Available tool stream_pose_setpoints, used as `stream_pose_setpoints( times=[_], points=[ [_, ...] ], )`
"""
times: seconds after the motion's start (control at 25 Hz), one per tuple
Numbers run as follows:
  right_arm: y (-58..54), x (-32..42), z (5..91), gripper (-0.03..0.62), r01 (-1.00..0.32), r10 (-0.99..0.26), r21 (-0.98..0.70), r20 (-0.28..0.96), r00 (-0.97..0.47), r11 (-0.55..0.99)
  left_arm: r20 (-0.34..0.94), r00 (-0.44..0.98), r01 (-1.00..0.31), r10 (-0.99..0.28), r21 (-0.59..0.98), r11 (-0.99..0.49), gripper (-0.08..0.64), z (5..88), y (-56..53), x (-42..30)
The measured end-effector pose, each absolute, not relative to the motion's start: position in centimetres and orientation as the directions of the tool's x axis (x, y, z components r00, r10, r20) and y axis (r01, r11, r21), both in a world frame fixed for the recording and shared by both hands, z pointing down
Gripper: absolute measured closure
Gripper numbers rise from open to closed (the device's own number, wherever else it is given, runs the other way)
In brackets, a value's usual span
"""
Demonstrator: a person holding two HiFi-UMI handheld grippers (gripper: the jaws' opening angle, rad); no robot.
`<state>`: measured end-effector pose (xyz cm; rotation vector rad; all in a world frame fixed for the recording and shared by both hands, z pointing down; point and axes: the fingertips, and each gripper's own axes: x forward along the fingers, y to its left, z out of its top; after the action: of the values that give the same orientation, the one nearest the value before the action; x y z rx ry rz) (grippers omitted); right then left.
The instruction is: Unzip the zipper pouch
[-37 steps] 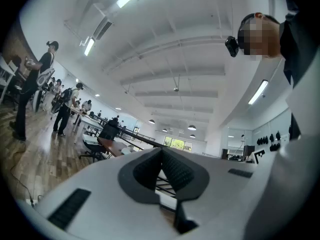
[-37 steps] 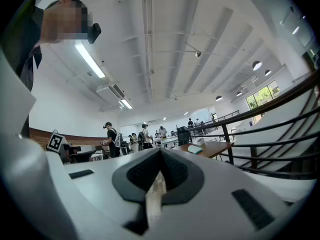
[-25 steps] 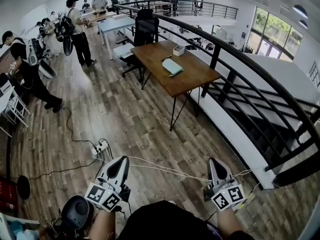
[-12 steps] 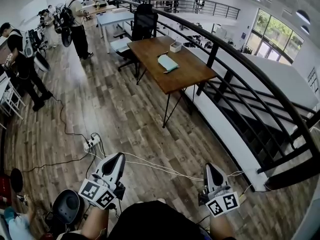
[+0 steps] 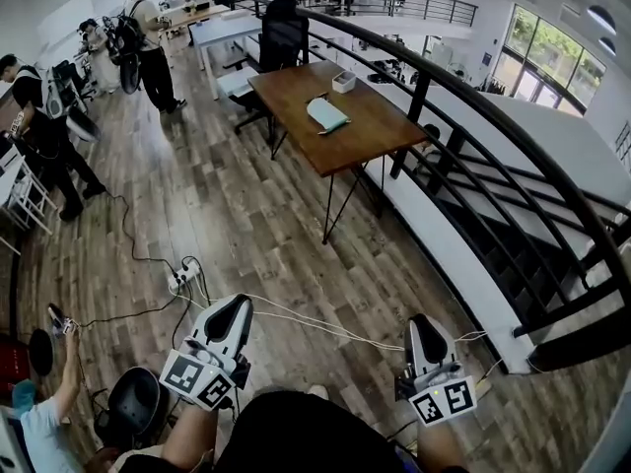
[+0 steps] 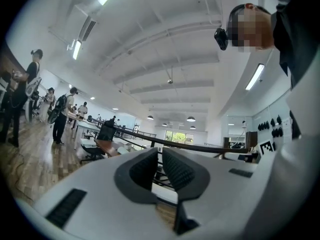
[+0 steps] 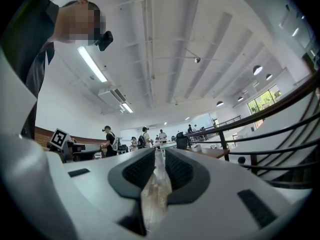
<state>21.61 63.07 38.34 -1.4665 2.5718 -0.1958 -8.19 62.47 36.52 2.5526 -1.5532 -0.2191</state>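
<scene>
The zipper pouch (image 5: pixel 327 114) is a flat pale teal pouch lying on a brown wooden table (image 5: pixel 380 138) far ahead across the floor. Both grippers are held low and level near my body, far from the pouch. My left gripper (image 5: pixel 235 309) is shut with nothing in it; in the left gripper view its pads (image 6: pixel 176 169) nearly meet. My right gripper (image 5: pixel 424 325) has just been opening its jaws; in the right gripper view a narrow gap shows floor between its pads (image 7: pixel 177 170), and nothing is held.
A small white box (image 5: pixel 345 83) stands on the table behind the pouch. A black stair railing (image 5: pixel 473 116) runs along the right. A power strip (image 5: pixel 183 280) and cables lie on the wood floor. An office chair (image 5: pixel 282 39) and several people stand at the left and back.
The view has advanced toward the table, with both grippers carried along. A crouching person has come into view at the lower left.
</scene>
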Motion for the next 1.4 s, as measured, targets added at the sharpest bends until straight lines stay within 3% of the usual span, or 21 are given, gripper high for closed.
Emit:
stream_pose_setpoints(
  times=[0.08,0.12,0.16,0.36,0.56,1.4],
  points=[
    [63.0,21.8,38.4,0.481,-0.836,-0.859,-0.199,-0.088,-0.504,0.511,-0.046,0.435,-0.879,-0.899,0.192,-0.436,0.497,36.5,62.5,-8.0],
    [62.8,21.9,38.4,0.455,-0.836,-0.858,-0.198,-0.090,-0.505,0.513,-0.042,0.431,-0.882,-0.901,0.193,-0.430,0.410,36.6,62.4,-7.8],
    [62.7,22.0,38.4,0.432,-0.835,-0.857,-0.196,-0.091,-0.506,0.514,-0.037,0.427,-0.884,-0.903,0.192,-0.426,0.380,36.7,62.4,-7.7],
    [62.0,21.9,38.7,0.350,-0.832,-0.853,-0.188,-0.080,-0.516,0.521,-0.010,0.409,-0.899,-0.912,0.169,-0.405,0.291,37.3,62.2,-7.4],
    [60.1,21.0,39.1,0.323,-0.830,-0.852,-0.200,-0.068,-0.519,0.521,-0.003,0.391,-0.905,-0.920,0.182,-0.385,0.281,37.9,61.1,-8.2],
    [45.1,14.3,36.6,0.328,-0.869,-0.876,-0.116,-0.062,-0.477,0.481,-0.069,0.426,-0.876,-0.902,0.216,-0.430,0.278,37.0,43.7,-16.1]
  ],
)
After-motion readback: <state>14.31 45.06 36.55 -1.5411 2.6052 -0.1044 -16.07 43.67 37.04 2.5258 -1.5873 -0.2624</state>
